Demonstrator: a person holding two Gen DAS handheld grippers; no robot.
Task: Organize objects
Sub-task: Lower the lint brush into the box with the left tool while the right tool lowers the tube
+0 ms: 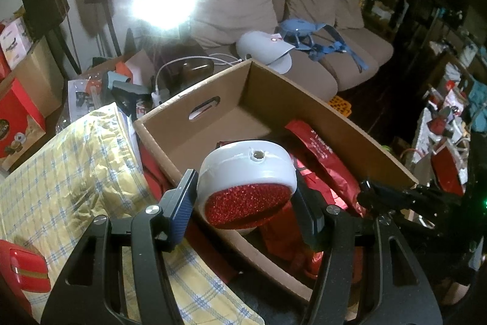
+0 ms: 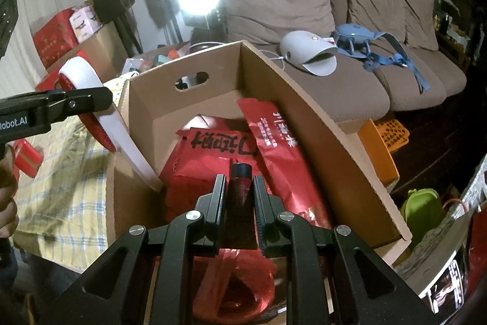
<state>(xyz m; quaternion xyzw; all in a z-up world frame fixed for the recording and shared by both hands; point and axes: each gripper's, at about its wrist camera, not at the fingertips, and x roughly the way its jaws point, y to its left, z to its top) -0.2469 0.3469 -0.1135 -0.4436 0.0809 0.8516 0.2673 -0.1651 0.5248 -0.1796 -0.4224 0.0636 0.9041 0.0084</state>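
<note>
Glittered red disc with white foam rim (image 1: 246,188), pinched across its width by the left gripper (image 1: 243,203), held tilted above the near-left edge of the cardboard box (image 1: 304,99). Looks light and stiff, likely styrofoam: easily dented by hard squeezing, glitter face prone to shedding, so best gripped on the white rim, as now. Right gripper (image 2: 240,197) closed tight on a slim dark red tube (image 2: 240,188), jaws nearly together, poised over the near end of the same box. Tube appears rigid and smooth, maybe slippery; firm hold at mid-body suits it. Red paper packets (image 2: 274,142) already lying inside the box, soft and crinkly, offering a cushioned landing. Yellow checked cloth (image 1: 76,166) to the left of the box. Beige sofa (image 2: 304,5) far behind, carrying a white cap-shaped item, possibly a lamp or a massager, hard to tell.
</note>
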